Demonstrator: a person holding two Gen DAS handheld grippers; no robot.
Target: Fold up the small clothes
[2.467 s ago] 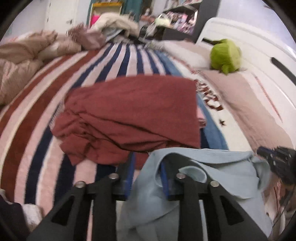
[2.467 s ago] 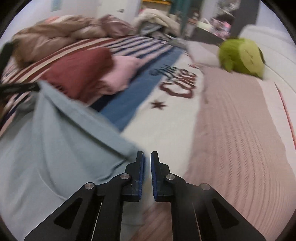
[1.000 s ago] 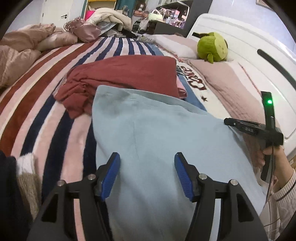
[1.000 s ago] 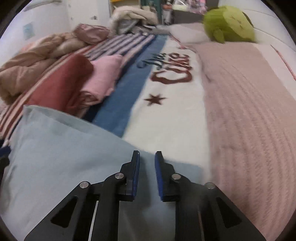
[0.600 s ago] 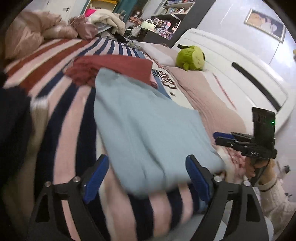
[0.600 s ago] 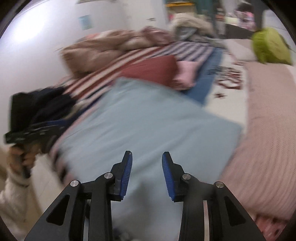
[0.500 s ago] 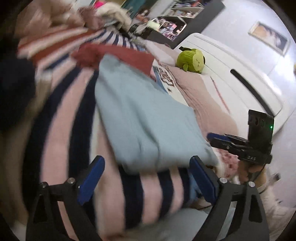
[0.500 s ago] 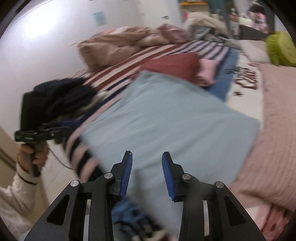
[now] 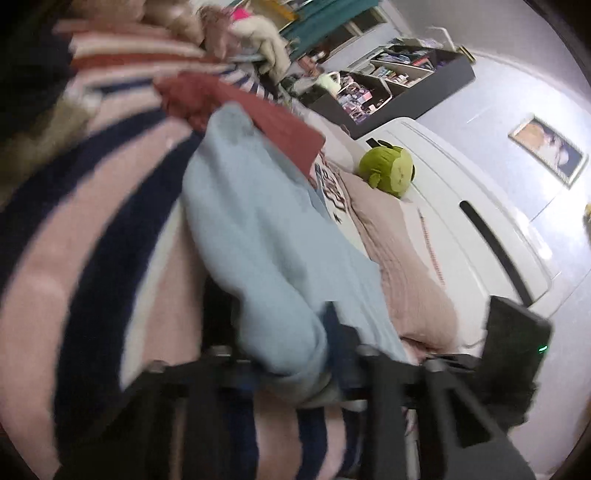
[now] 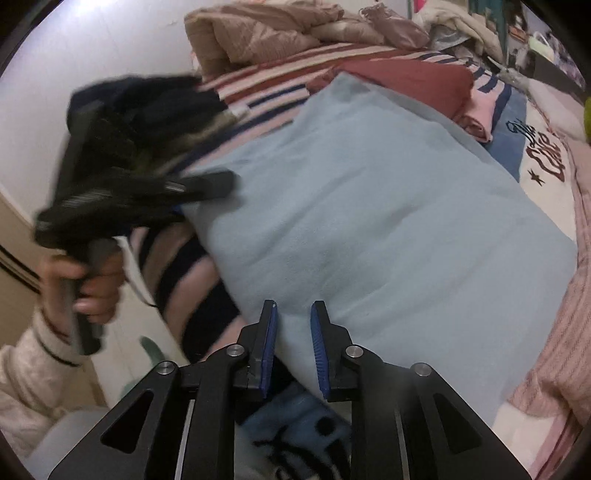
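A light blue garment point(image 10: 369, 206) lies flat on the striped blanket point(image 10: 177, 254), reaching the bed's near edge. My left gripper point(image 9: 284, 332) is blurred. Its jaws are closing and a bunched corner of the blue garment point(image 9: 258, 236) fills the gap between them. The right wrist view shows this left gripper point(image 10: 225, 184) at the cloth's left corner, held by a hand point(image 10: 92, 284). My right gripper point(image 10: 293, 347) sits over the garment's near edge. Its jaws are closing, a narrow gap remains, and both blue pads show bare beside the cloth.
A maroon garment point(image 10: 406, 81) and a folded pink one point(image 10: 480, 110) lie beyond the blue cloth. A dark clothes pile point(image 10: 147, 107) sits at the left. A beige duvet point(image 10: 258, 33) lies at the back. A green plush point(image 9: 388, 170) rests by the white headboard point(image 9: 461, 192).
Both grippers spread the blue garment flat and let it go. The left opened wide, dropped to the near corner and closed on it. The right swung left to the near edge.
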